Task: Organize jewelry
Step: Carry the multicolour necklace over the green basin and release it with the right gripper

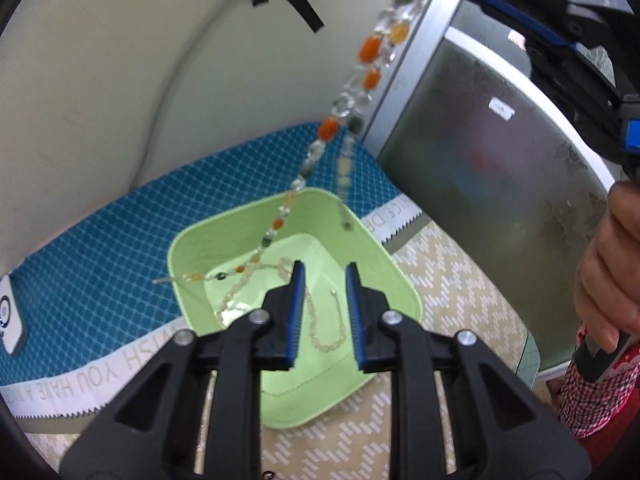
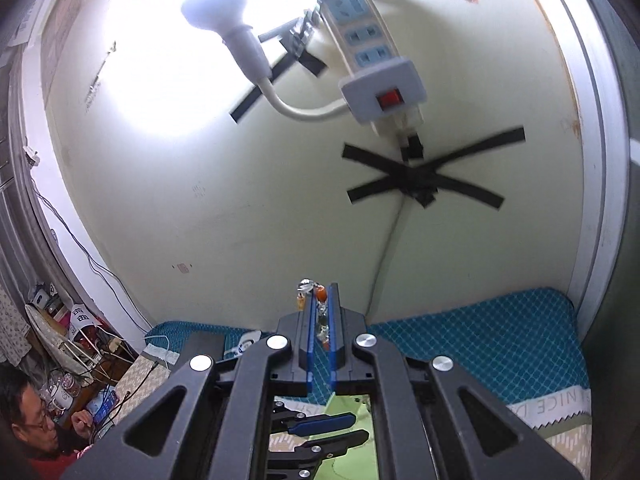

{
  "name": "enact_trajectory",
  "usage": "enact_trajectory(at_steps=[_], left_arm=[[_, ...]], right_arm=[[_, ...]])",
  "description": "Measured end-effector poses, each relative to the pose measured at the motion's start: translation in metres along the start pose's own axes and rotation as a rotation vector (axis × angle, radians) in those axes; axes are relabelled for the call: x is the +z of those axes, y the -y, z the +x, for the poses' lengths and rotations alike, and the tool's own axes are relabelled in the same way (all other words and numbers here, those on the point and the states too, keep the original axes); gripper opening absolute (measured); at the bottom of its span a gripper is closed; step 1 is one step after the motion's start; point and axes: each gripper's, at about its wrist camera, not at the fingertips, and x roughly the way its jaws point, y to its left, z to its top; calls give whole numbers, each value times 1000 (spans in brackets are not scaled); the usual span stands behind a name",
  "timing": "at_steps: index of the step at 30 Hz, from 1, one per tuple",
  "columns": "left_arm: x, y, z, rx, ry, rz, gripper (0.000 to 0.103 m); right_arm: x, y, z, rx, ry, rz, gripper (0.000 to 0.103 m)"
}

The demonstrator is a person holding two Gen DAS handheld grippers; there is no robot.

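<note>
A light green tray [image 1: 396, 280] sits on the patterned table. A long beaded necklace [image 1: 370, 46] with orange, green and clear beads hangs from the upper right down into the tray, its lower end trailing over the tray's left rim. A thin pale chain [image 1: 324, 336] lies on the tray floor. My left gripper [image 1: 323, 276] is open and empty just above the tray, over that chain. My right gripper [image 2: 321, 300] is raised high and shut on the beaded necklace [image 2: 320, 294], whose beads show between its blue pads. The green tray [image 2: 352, 464] and the left gripper's fingers [image 2: 320, 426] show below.
A blue quilted mat [image 1: 100, 240] with a white lettered border lies behind the tray. A white device [image 1: 10, 320] rests at its left edge. A frosted glass panel [image 1: 500, 180] stands at the right. A power strip [image 2: 372, 52] and a lamp [image 2: 224, 12] hang on the wall.
</note>
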Motion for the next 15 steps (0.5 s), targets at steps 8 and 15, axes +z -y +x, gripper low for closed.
enact_trajectory(at_steps=[8, 15], left_arm=[[-15, -8, 15, 26, -61, -6, 19], [-60, -49, -50, 71, -16, -73, 21]], right_arm=[[-2, 2, -2, -26, -9, 5, 0], [-80, 28, 71, -238, -456, -98, 0]])
